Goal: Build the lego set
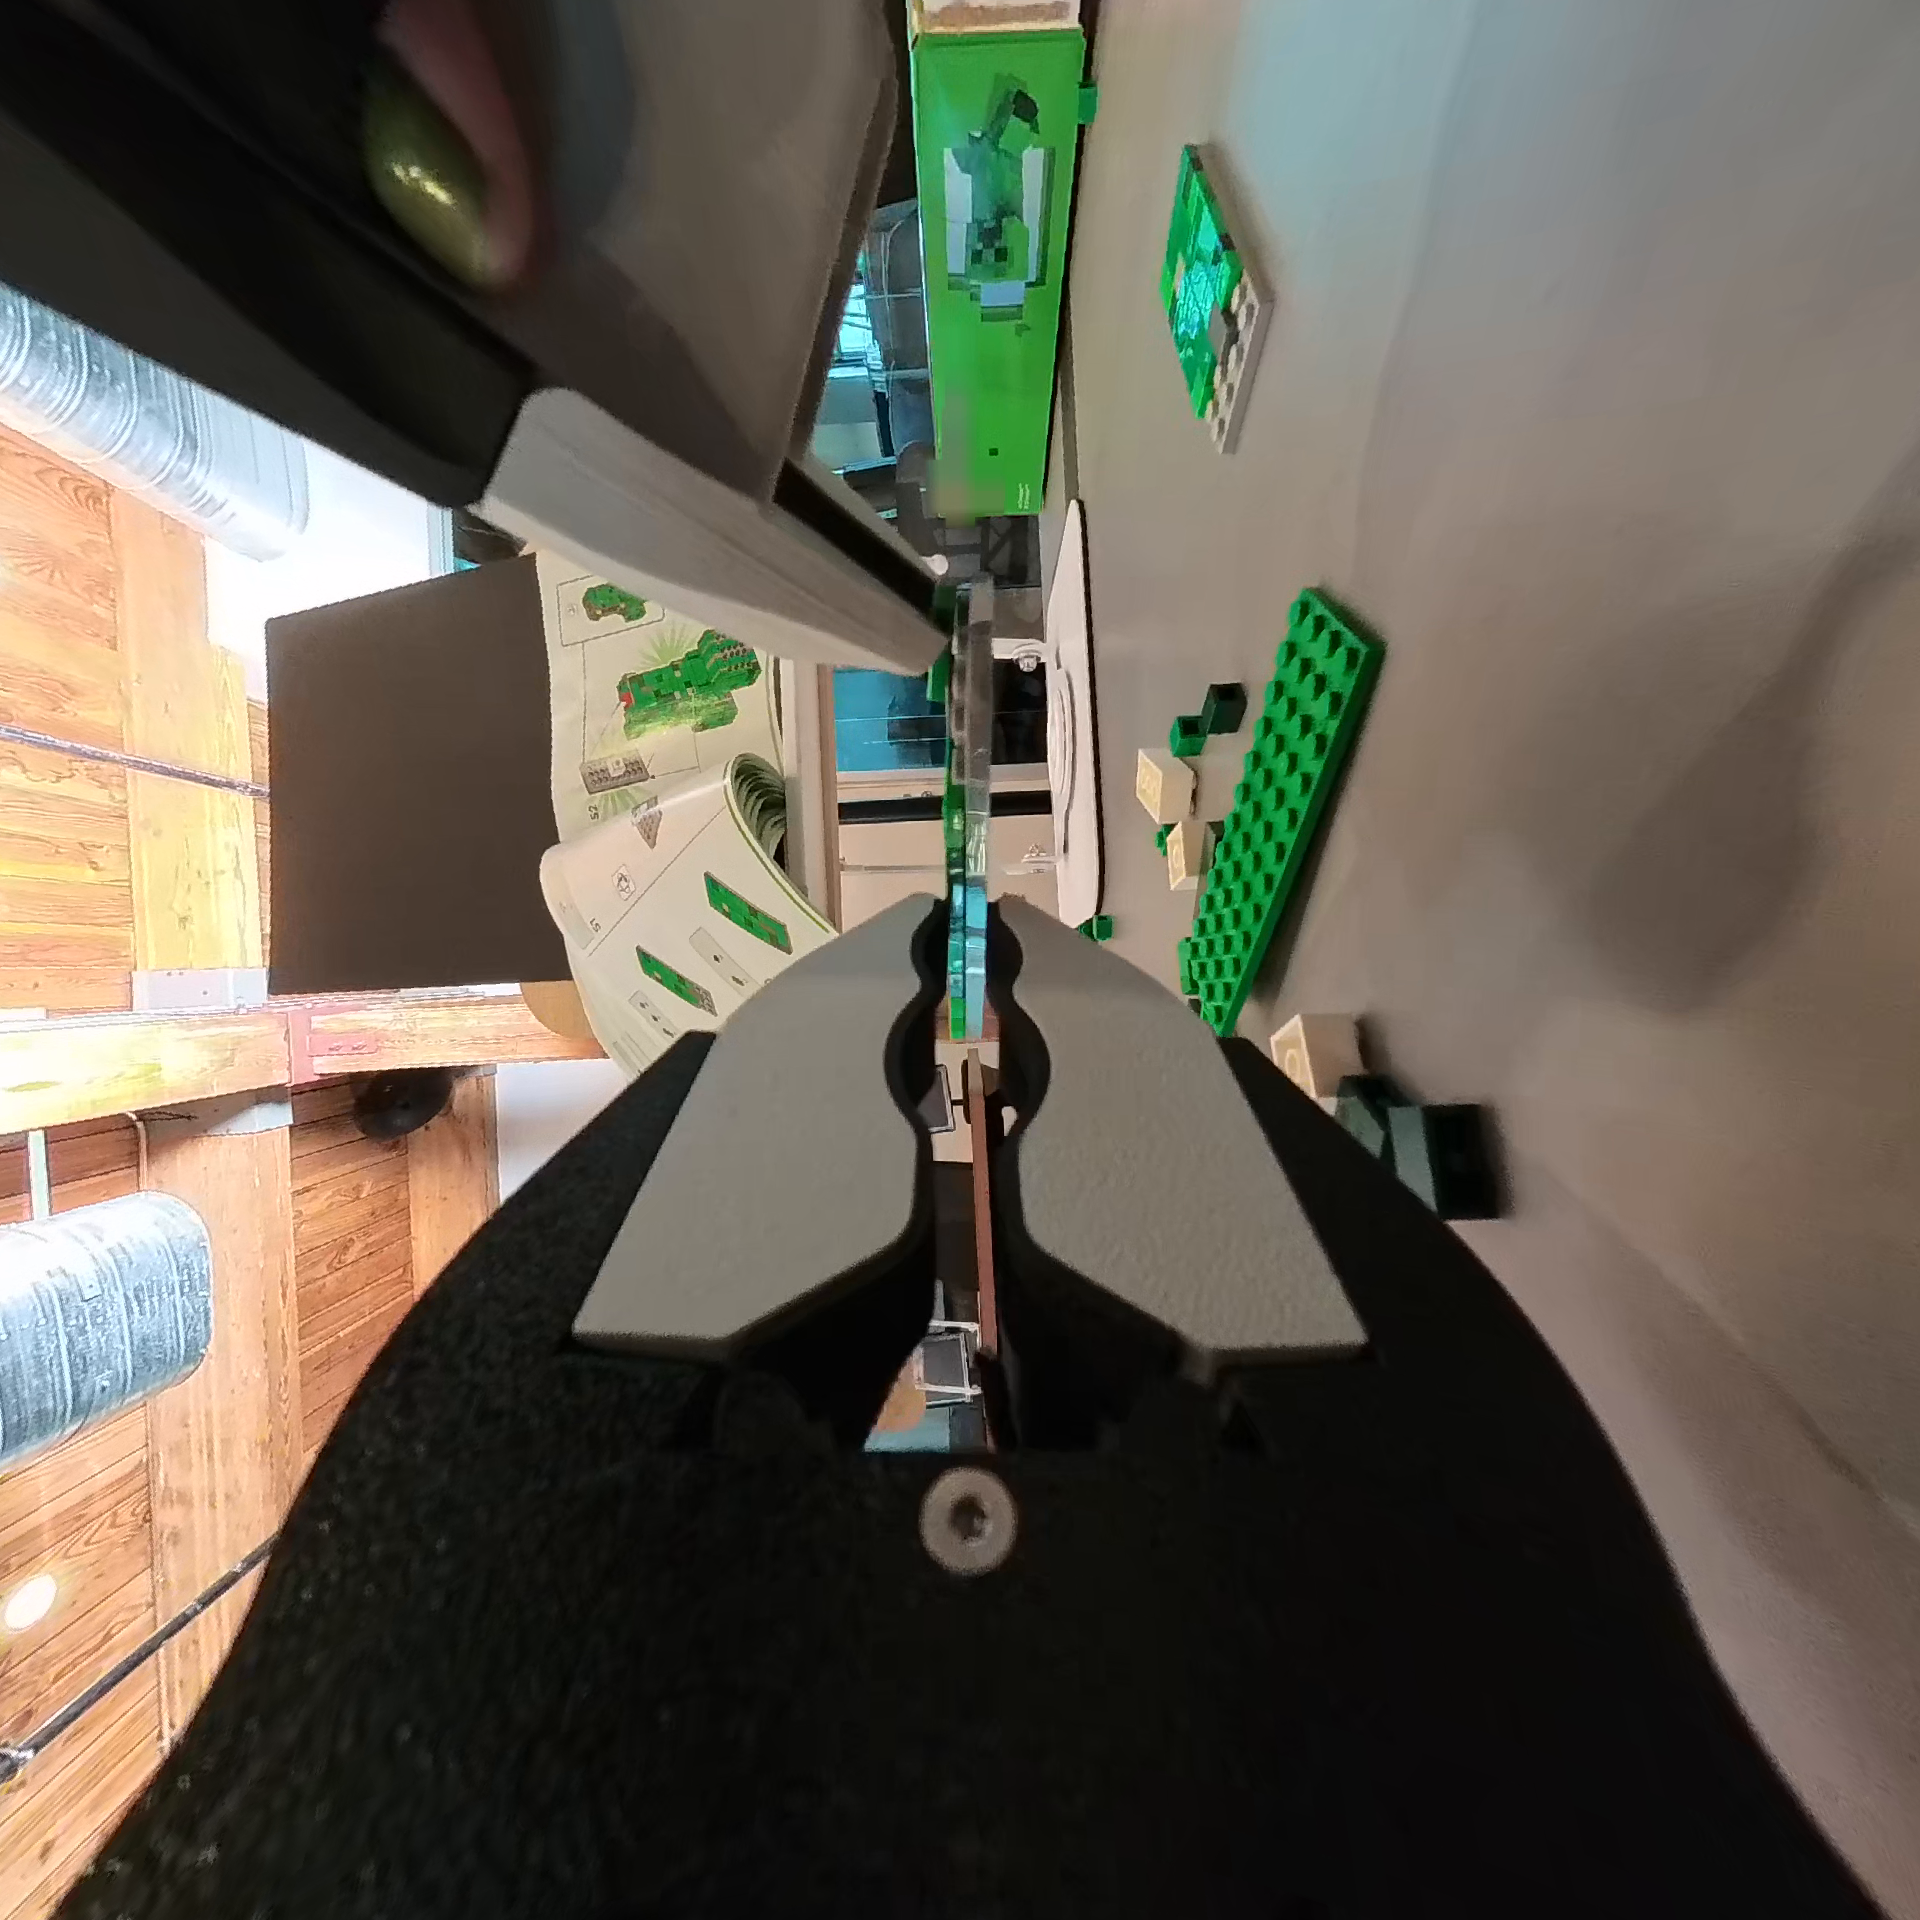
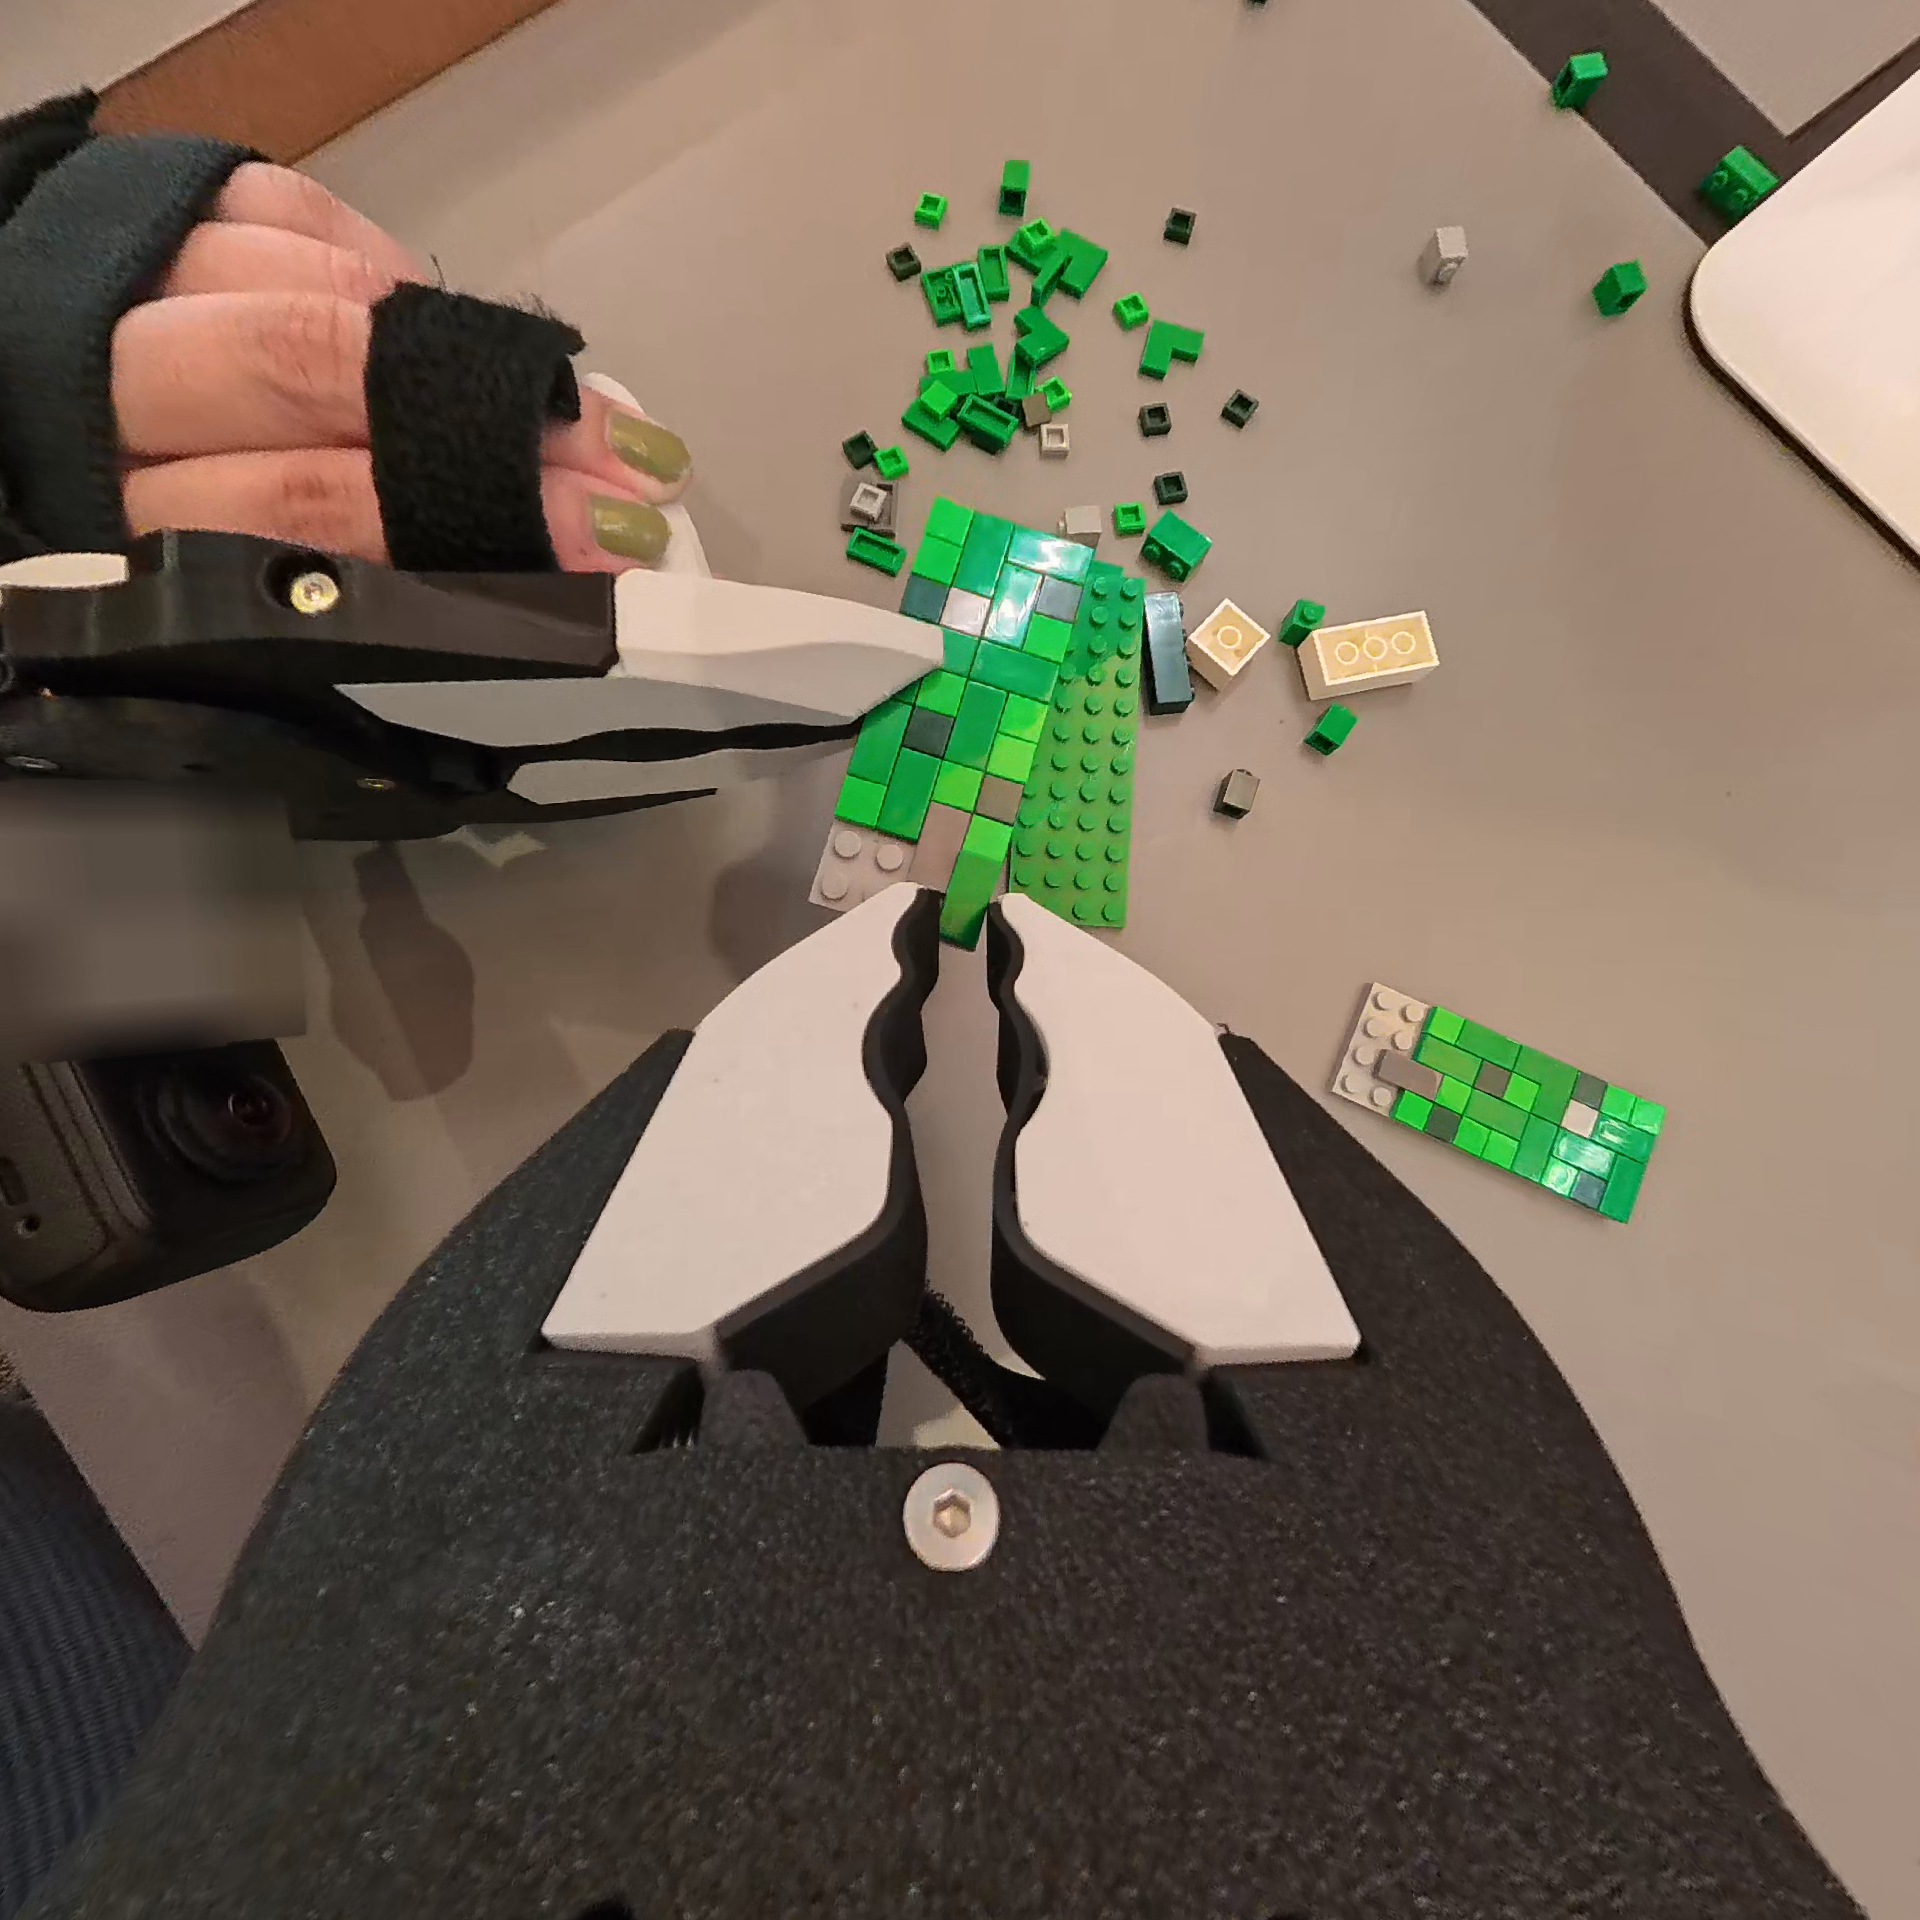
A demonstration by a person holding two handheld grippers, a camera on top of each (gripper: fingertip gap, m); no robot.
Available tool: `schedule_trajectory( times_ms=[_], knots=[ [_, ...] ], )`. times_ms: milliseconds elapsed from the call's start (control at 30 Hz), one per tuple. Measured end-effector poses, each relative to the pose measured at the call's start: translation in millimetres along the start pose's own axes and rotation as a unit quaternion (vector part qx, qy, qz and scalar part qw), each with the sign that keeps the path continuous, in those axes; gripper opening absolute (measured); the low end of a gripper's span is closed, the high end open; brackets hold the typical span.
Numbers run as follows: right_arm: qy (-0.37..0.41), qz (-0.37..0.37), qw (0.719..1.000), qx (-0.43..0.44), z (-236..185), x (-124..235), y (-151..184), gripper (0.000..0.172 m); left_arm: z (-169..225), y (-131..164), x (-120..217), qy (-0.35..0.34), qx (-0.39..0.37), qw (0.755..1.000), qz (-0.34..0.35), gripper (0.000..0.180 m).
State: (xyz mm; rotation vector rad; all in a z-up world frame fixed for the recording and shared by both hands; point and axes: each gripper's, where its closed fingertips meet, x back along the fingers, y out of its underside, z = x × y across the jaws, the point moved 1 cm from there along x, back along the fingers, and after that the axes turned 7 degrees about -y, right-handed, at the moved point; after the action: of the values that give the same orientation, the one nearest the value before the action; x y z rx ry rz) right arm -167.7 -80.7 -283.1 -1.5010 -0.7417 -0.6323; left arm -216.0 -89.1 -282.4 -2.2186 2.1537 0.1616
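My left gripper (image 1: 971, 914) is shut on the edge of a grey plate covered in green tiles (image 1: 971, 727), seen edge-on and held above the grey table (image 1: 1558, 623). In the right wrist view the left gripper (image 2: 883, 691) reaches in from the left and grips the side of this tiled plate (image 2: 935, 727). My right gripper (image 2: 961, 904) is shut on a green flat tile (image 2: 966, 883) at the plate's near end, beside a grey tile and bare grey studs (image 2: 862, 862). The right gripper's finger (image 1: 727, 561) shows at the plate's far end in the left wrist view.
A green studded plate (image 2: 1086, 748) lies beside the tiled plate. A second tiled plate (image 2: 1507, 1101) lies to the right. Loose green pieces (image 2: 997, 343) and cream bricks (image 2: 1371, 649) are scattered beyond. A green box (image 1: 992, 260), a booklet (image 1: 665, 779) and a white board (image 2: 1829, 312) stand around.
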Motion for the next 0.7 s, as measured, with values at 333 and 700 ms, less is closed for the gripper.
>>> schedule_trajectory(
  times_ms=[333,700],
  knots=[
    [-0.001,-0.009,1.0,0.0,-0.8,1.0,1.5,0.008,0.3,-2.3,0.2,0.0,-0.003,1.0,0.004,0.005],
    [-0.003,-0.019,1.0,-0.002,-0.7,1.6,4.1,0.008,-0.1,-3.9,0.8,-0.001,-0.005,1.0,0.008,0.005]
  ],
)
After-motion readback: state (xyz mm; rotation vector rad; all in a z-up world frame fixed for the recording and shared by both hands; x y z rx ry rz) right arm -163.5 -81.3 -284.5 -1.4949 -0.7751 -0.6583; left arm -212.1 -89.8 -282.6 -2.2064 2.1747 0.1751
